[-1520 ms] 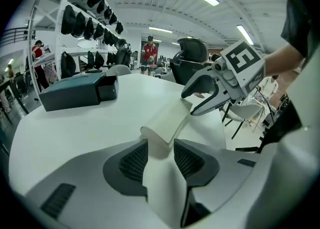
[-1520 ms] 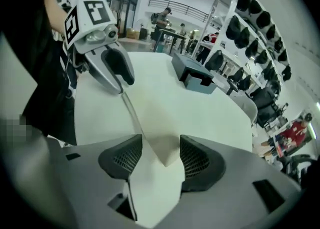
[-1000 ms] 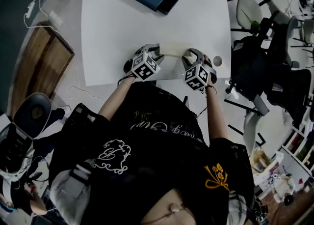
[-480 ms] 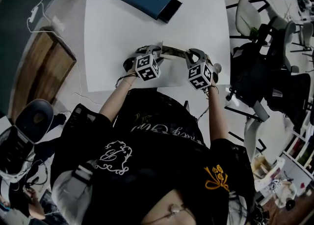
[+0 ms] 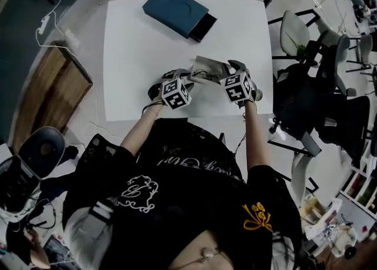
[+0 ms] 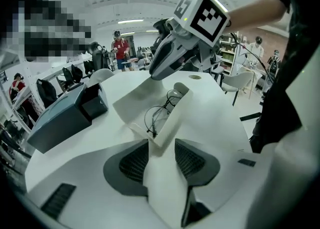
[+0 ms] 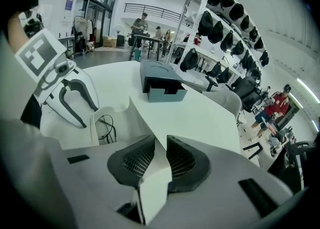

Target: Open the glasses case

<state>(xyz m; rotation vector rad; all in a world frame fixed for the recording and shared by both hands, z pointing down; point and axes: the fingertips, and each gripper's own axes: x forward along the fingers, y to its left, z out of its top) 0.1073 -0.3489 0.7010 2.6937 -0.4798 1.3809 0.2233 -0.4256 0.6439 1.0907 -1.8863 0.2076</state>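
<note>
Two pairs of jaws are gripping one white glasses case (image 6: 172, 115) from opposite ends. The left gripper (image 6: 161, 145) has its ribbed pads clenched on the case's near wall, pinning the body down. The right gripper (image 7: 161, 145) has the thin white lid (image 7: 142, 120) between its pads. They still touch the flap, although these jaws are easing apart a little. A second ago, in the head view, the case lay as a flat, shut, pale strip between the two grippers. Now the lid stands raised and swung toward 12 o'clock, and the right gripper has lifted with it. Inside the opened body, a pair of thin wire-rimmed glasses (image 6: 156, 117) lies exposed. This suggests the opening is essentially done, and what probably remains is laying the lid back and letting go. The case sits near the 6 o'clock edge of the white table (image 5: 147, 39), just ahead of the person. A dark blue box (image 5: 175, 5) rests well apart from it, at about 11 o'clock, at the table's far end.
</note>
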